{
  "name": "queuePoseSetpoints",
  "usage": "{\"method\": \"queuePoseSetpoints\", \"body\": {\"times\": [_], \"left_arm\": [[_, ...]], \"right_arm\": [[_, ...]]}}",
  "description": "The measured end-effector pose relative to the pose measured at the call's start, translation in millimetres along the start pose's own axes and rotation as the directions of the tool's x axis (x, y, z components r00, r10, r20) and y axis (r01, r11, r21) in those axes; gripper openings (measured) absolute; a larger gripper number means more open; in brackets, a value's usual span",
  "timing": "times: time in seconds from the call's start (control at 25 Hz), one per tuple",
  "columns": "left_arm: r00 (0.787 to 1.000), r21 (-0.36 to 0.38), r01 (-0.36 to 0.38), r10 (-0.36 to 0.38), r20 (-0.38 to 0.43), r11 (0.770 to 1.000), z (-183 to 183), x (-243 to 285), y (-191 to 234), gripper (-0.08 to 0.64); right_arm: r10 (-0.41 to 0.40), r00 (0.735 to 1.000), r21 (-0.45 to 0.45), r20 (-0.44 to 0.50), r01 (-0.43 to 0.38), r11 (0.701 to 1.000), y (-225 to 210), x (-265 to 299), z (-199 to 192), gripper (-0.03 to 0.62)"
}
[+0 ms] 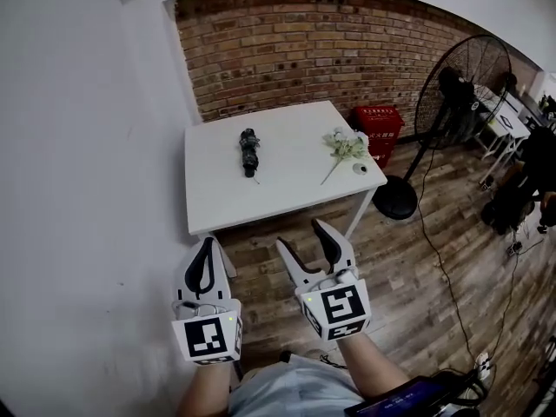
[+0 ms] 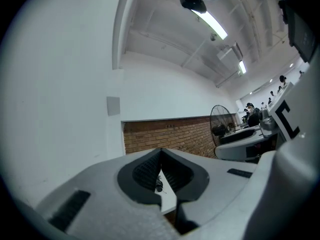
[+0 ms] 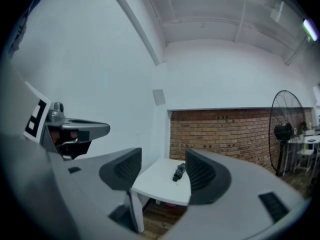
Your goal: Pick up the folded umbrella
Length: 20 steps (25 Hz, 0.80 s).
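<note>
The folded black umbrella lies on the left half of a white table that stands against a brick wall. Both grippers hover over the wooden floor, well short of the table's front edge. My left gripper has its tips pressed together with nothing held. The right gripper stands open and empty. In the left gripper view the umbrella shows small through the slit under the closed tips. In the right gripper view the umbrella lies on the table, far beyond my right gripper.
A bunch of pale flowers and a small white object lie on the table's right side. A red crate and a standing fan are to the table's right. A white wall runs along the left. A cable crosses the floor.
</note>
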<state>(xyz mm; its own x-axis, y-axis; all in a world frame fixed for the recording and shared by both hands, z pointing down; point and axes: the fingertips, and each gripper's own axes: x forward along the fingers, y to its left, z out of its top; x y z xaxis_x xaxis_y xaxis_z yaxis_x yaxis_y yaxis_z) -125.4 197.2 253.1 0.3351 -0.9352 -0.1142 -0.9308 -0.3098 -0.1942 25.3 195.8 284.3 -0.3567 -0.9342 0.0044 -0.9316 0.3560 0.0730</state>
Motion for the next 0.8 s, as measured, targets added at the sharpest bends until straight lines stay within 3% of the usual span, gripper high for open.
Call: {"method": "queuePoseSetpoints", "body": {"times": [0.44,0.8], "left_arm": [[0.997,-0.009,0.056,-0.056,-0.045,0.998,-30.3,35.5,-12.5,0.006],[0.997,-0.002,0.044,-0.044,-0.07,0.999,-48.7,88.5,-2.5,0.006]], "right_arm": [[-0.061,0.998,0.021,-0.03,0.062,0.998,-32.6,19.2,-21.3,0.273],[-0.049,0.998,0.035,-0.05,0.051,0.998,-60.4,73.4,-36.2,0.272]]}}
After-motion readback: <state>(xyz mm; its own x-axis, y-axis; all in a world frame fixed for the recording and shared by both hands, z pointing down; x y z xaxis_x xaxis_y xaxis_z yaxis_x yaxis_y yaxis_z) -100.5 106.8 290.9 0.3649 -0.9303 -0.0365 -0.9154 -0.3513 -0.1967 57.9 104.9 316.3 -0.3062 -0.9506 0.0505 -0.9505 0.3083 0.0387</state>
